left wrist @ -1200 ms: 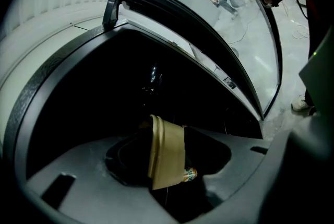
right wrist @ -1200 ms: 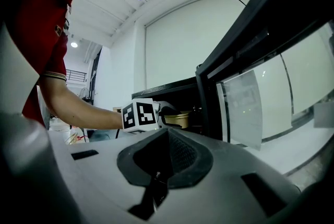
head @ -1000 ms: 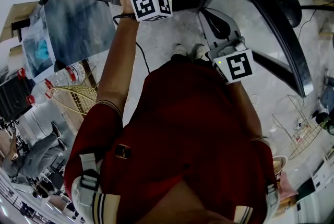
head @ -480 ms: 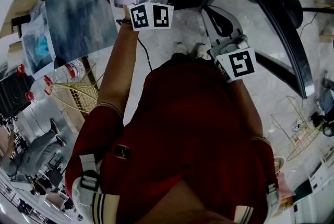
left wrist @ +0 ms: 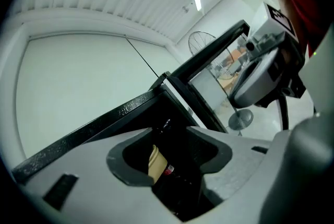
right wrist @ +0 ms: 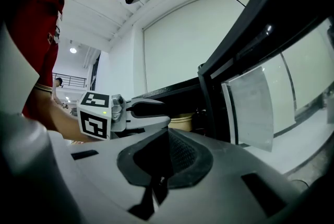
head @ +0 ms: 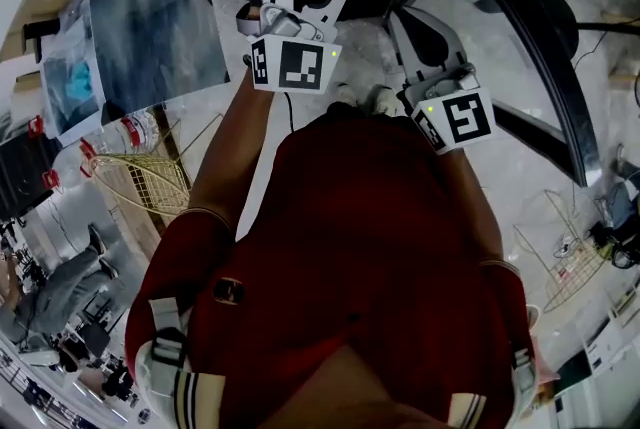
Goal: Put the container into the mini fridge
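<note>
Your left gripper (left wrist: 169, 156) is let go: its jaws stand wide apart and nothing is between them. Look along them and you see the container (left wrist: 155, 159) right in front, just past the tips, inside the dark fridge (left wrist: 94, 125). In the right gripper view it sits close to the left tips but does not seem to touch them. It looks like it stands upright, with its round rim on top.

The container is a small tan tub, plain and smooth, with a thicker band round the rim. Next to it is a tiny red and white bit (left wrist: 167, 169), too small to tell what it is. The rest of the fridge is too dark to see.

Your right gripper (right wrist: 163, 161) is squeezed closed with nothing in it. It hangs outside the fridge, just beside the open glass door (right wrist: 255, 108). So your left gripper is the one near the container, and your right one is near the door.

I think the container is in its place now. It lies straight ahead of the left jaws, so pull that gripper straight back along the way it points and it should not bump the container. Then the door can swing closed
</note>
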{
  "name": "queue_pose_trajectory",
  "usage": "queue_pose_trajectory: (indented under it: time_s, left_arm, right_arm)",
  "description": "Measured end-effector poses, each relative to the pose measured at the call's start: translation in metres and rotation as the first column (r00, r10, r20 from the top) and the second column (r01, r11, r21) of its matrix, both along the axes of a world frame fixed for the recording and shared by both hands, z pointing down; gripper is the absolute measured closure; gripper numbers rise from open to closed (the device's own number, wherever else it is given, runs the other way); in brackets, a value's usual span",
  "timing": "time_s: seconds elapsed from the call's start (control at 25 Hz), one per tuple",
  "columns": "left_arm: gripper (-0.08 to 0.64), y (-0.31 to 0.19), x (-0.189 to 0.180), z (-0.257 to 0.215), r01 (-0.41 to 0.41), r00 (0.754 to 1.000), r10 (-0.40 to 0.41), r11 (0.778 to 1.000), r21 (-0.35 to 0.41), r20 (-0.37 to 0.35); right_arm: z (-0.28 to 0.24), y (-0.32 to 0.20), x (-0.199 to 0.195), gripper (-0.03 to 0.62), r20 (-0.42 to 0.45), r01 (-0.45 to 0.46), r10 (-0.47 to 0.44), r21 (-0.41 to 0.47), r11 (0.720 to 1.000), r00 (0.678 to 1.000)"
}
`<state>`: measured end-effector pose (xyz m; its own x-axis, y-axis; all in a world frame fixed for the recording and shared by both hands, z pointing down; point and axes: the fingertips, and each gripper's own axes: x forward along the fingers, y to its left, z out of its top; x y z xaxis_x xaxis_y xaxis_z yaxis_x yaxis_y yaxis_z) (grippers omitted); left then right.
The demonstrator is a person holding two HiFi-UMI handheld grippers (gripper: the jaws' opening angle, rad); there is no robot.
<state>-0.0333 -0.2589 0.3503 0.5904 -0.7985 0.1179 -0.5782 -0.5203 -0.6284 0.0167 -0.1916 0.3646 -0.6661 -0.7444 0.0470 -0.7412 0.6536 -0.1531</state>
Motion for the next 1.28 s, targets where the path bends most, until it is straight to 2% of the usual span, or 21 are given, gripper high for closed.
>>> queue_pose_trajectory:
  time_s: [0.12, 0.24, 0.28, 0.32, 0.4, 0.48, 0.8, 1.04, 1.28]
  left_arm:
    - [0.371, 0.013, -0.002, -0.014, -0.002, 0.993, -0.003, 0.999, -0.040, -0.120]
    - [0.380, 0.024, -0.007, -0.030, -0.013, 0.982, -0.001, 0.997, -0.074, -0.188]
    - [0.383, 0.028, -0.009, -0.036, -0.020, 0.973, -0.001, 0.996, -0.087, -0.230]
    - [0.388, 0.031, -0.011, -0.041, -0.025, 0.957, -0.007, 0.994, -0.106, -0.289]
    - [0.396, 0.038, -0.016, -0.050, -0.036, 0.909, -0.032, 0.987, -0.155, -0.415]
    - [0.410, 0.046, -0.019, -0.057, -0.054, 0.878, -0.039, 0.982, -0.179, -0.477]
    - [0.517, 0.073, -0.021, -0.062, -0.078, 0.853, -0.036, 0.978, -0.195, -0.521]
    - [0.545, 0.082, -0.027, -0.067, -0.065, 0.843, -0.053, 0.978, -0.200, -0.535]
    - [0.552, 0.087, -0.030, -0.075, -0.080, 0.819, -0.063, 0.972, -0.223, -0.570]
  right_arm:
    - [-0.006, 0.000, 0.000, 0.594, 0.021, 0.000, 0.000, 0.006, 1.000, 1.000]
    - [-0.010, 0.002, -0.003, 0.594, 0.035, 0.001, -0.001, 0.011, 1.000, 0.999]
    - [-0.012, 0.003, -0.003, 0.594, 0.040, 0.001, -0.002, 0.015, 1.000, 0.999]
    - [-0.014, 0.003, -0.004, 0.594, 0.045, 0.002, -0.003, 0.019, 1.000, 0.999]
    - [-0.017, 0.005, -0.005, 0.594, 0.053, 0.005, -0.006, 0.027, 1.000, 0.999]
    - [-0.021, 0.006, -0.006, 0.594, 0.058, 0.007, -0.009, 0.034, 0.999, 0.998]
    - [-0.043, 0.012, -0.006, 0.594, 0.075, 0.027, -0.033, 0.078, 0.997, 0.997]
    - [-0.067, 0.012, -0.009, 0.594, 0.098, 0.045, -0.056, 0.117, 0.992, 0.994]
    - [-0.079, 0.016, -0.013, 0.594, 0.104, 0.057, -0.072, 0.136, 0.989, 0.992]
